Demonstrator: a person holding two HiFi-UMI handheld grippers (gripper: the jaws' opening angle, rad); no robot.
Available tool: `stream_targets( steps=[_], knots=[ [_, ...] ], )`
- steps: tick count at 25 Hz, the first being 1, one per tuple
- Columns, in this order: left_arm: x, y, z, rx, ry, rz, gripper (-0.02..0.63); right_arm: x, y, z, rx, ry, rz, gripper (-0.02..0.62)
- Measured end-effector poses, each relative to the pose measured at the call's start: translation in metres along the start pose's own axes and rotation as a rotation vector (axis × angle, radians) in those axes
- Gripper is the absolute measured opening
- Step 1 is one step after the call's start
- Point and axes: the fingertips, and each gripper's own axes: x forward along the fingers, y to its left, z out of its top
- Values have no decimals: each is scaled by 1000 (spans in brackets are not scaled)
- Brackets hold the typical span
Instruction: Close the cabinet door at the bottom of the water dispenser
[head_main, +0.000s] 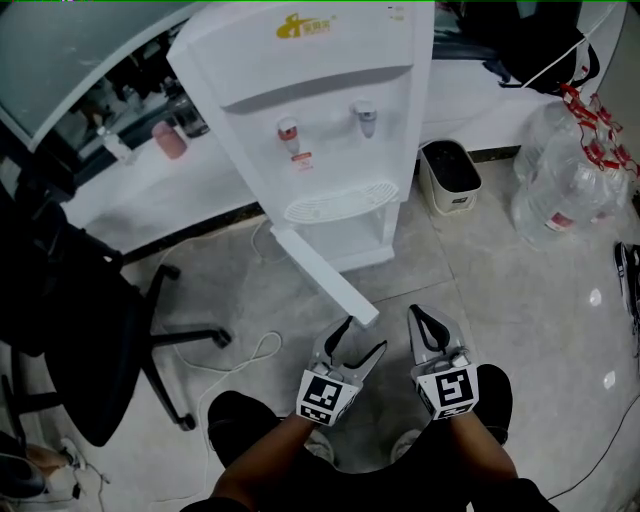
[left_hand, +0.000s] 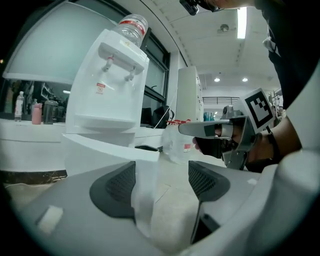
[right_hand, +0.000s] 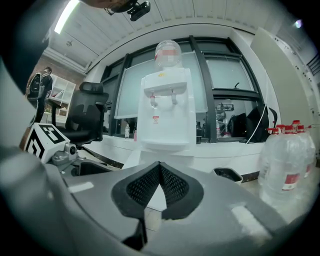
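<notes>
Because the cabinet door (head_main: 322, 278) at the foot of the water dispenser (head_main: 320, 90) stands swung well open, its long edge runs from the hinge at the cabinet's left corner out across the floor towards the person. Its free end is just ahead of the left hand-held gripper (head_main: 358, 343). In the left gripper view that gripper is released, jaws apart. The door's end (left_hand: 142, 185) stands upright in the gap, close against the left pad (left_hand: 116, 187), though I cannot tell if they touch. The right hand-held gripper (head_main: 430, 328) sits beside it, off to the door's right, clenched on nothing. The left one is clearly nearer, so closing likely means carrying the free end away from the person and rightwards, back towards the cabinet front.
</notes>
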Motion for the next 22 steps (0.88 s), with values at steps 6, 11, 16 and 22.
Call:
stream_targets(
  steps=[6,11,16,22],
  knots=[
    [28,-4,9,2,-6,-47,351,-10,-8,2,1,-8,-19,3],
    [51,-4,15,8,-17,-69,351,-14,-12,-1,-35,-2,-18,3],
    [67,5,17,46,-26,-86,353,-18,-14,-7,-20,13,-34,3],
    [81,25,21,90,-29,-101,347,-19,-14,-12,-20,24,-39,3]
  ],
)
